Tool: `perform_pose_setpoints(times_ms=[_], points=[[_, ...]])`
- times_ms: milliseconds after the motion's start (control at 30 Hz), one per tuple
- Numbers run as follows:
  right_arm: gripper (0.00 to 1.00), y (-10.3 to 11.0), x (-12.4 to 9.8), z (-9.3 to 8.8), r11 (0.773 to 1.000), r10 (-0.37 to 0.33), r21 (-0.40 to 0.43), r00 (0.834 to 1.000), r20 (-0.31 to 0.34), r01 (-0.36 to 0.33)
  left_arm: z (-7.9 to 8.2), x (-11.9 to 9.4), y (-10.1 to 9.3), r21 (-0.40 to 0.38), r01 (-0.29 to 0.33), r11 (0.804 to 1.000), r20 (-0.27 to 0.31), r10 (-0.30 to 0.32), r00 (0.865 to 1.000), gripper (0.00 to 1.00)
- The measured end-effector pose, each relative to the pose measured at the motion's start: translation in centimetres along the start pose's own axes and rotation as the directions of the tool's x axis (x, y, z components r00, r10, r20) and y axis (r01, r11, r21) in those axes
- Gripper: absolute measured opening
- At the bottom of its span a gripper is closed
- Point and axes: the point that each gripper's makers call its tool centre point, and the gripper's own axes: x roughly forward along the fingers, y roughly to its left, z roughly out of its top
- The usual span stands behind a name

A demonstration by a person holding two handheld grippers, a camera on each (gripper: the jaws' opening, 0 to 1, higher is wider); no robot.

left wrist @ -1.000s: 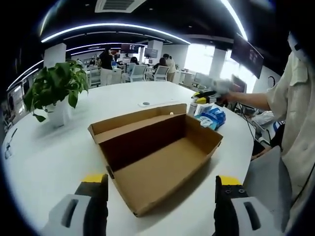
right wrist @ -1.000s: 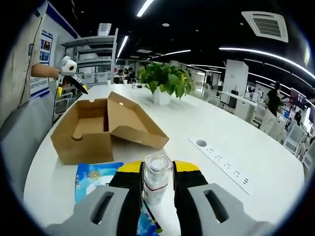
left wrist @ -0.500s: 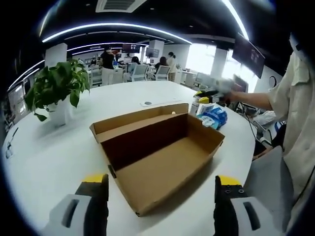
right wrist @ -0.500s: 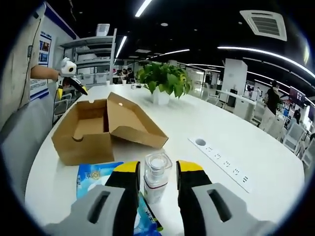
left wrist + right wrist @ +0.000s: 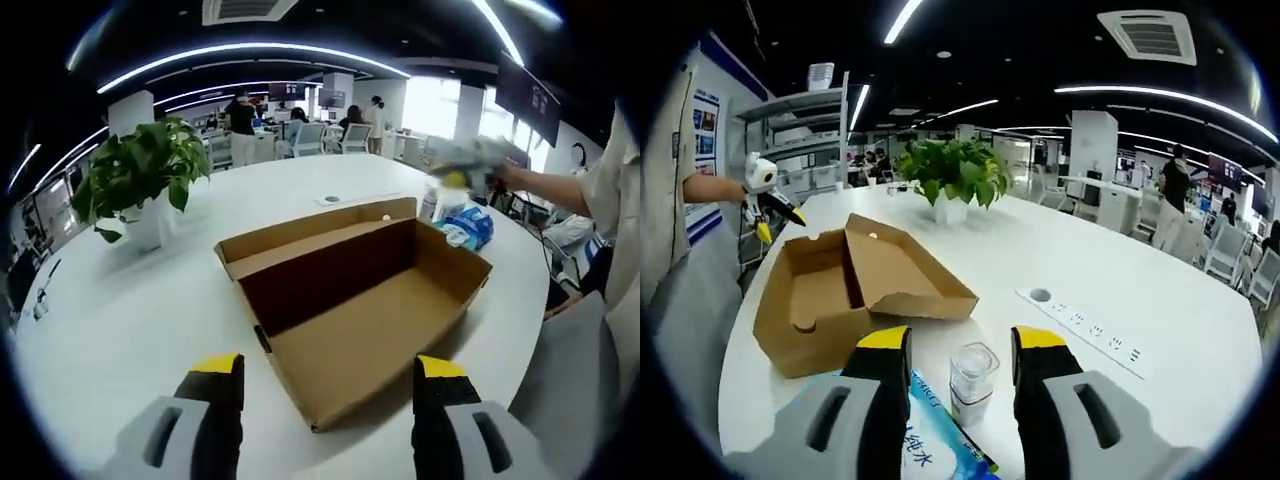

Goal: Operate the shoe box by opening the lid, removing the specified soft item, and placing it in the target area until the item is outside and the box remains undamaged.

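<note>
the blue packet [image 5: 940, 435] is cut off at the bottom edge, partly behind the right gripper's fingers [image 5: 885, 375].

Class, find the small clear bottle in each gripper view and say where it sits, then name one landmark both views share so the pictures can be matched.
Left gripper view: the clear bottle stands far off, upper right, beyond the open cardboard box, beside the blue packet.
Right gripper view: the bottle stands close, bottom centre, between the open jaws of the right gripper, untouched.
Shared landmark: the potted plant on the white table.
</note>
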Motion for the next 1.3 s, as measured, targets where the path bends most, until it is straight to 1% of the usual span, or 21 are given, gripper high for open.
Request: perform_pose_setpoints(times_ms=[67, 100, 133, 167, 233, 267, 333, 367, 500, 633, 733, 900, 967, 1000, 1067, 1133, 1200, 1300], points=[[0.38, 0.1, 0.0, 0.5, 0.999, -0.028, 0.043, 1.000, -0.005, 0.029, -0.2, 0.0, 0.3, -0.004, -0.018, 1.000, -0.005, 0.018, 1.000, 0.61], [0.38, 0.3, 0.0, 0.7, 0.998, -0.031, 0.056, 0.999, -0.007, 0.031, -0.2, 0.0, 0.4, -0.010, -0.025, 1.000, -0.007, 0.025, 1.000, 0.60], [0.37, 0.3, 0.0, 1.0, 0.996, -0.048, 0.081, 0.999, -0.003, 0.048, -0.3, 0.0, 0.6, -0.017, -0.035, 0.999, -0.008, 0.035, 0.999, 0.59], [0.37, 0.2, -0.1, 1.0, 0.992, -0.074, 0.100, 0.997, -0.019, 0.075, -0.4, -0.1, 0.8, -0.024, -0.046, 0.999, -0.010, 0.046, 0.999, 0.56], [0.37, 0.8, 0.1, 1.3, 0.990, -0.077, 0.119, 0.997, -0.022, 0.079, -0.5, -0.1, 1.1, -0.044, -0.064, 0.997, -0.014, 0.063, 0.998, 0.51], [0.37, 0.9, 0.1, 1.4, 0.985, -0.096, 0.139, 0.995, -0.031, 0.099, -0.6, -0.2, 1.2, -0.054, -0.069, 0.996, -0.015, 0.068, 0.998, 0.48], [0.36, 1.1, 0.2, 1.5, 0.982, -0.104, 0.156, 0.994, -0.037, 0.109, -0.9, -0.3, 1.5, -0.087, -0.081, 0.993, -0.017, 0.080, 0.997, 0.45], [0.36, 1.1, 0.3, 1.4, 0.977, -0.122, 0.169, 0.991, -0.053, 0.129, -1.0, -0.3, 1.6, -0.095, -0.090, 0.991, -0.023, 0.088, 0.996, 0.44], [0.29, 1.5, 0.8, 2.1, 0.968, -0.150, 0.193, 0.987, -0.057, 0.159, -1.9, -0.2, 1.9, -0.091, -0.115, 0.989, -0.052, 0.110, 0.993, 0.36], [0.27, 2.2, 1.6, 2.3, 0.957, -0.153, 0.233, 0.984, -0.088, 0.170, -2.9, 0.1, 1.6, -0.096, -0.123, 0.988, -0.085, 0.115, 0.990, 0.33], [0.26, 2.3, 2.0, 2.4, 0.946, -0.160, 0.269, 0.982, -0.104, 0.182, -3.0, 0.2, 1.6, -0.119, -0.125, 0.985, -0.081, 0.116, 0.990, 0.29], [0.20, 1.9, 2.6, 2.2, 0.932, -0.181, 0.287, 0.971, -0.158, 0.221, -3.2, 0.3, 1.9, -0.150, -0.141, 0.979, -0.083, 0.129, 0.988, 0.25], [0.21, 1.9, 3.1, 2.1, 0.916, -0.180, 0.329, 0.967, -0.181, 0.232, -3.4, 0.4, 2.1, -0.173, -0.143, 0.975, -0.097, 0.128, 0.987, 0.20], [0.20, 1.9, 3.4, 1.9, 0.909, -0.174, 0.343, 0.962, -0.210, 0.239, -3.5, 0.5, 2.0, -0.192, -0.139, 0.972, -0.101, 0.121, 0.987, 0.18], [0.19, 1.7, 3.9, 2.0, 0.907, -0.172, 0.346, 0.960, -0.222, 0.242, -3.7, 0.7, 2.1, -0.213, -0.142, 0.967, -0.110, 0.121, 0.987, 0.16], [0.18, 1.8, 4.6, 1.9, 0.903, -0.163, 0.350, 0.953, -0.255, 0.248, -3.7, 0.8, 2.1, -0.231, -0.143, 0.962, -0.119, 0.118, 0.986, 0.15], [0.19, 1.9, 5.2, 1.5, 0.898, -0.148, 0.361, 0.945, -0.290, 0.251, -3.7, 1.0, 2.1, -0.233, -0.143, 0.962, -0.127, 0.115, 0.985, 0.13], [0.18, 2.0, 6.1, 1.2, 0.902, -0.137, 0.351, 0.936, -0.323, 0.253, -3.7, 1.1, 2.2, -0.231, -0.151, 0.961, -0.139, 0.121, 0.983, 0.11]])
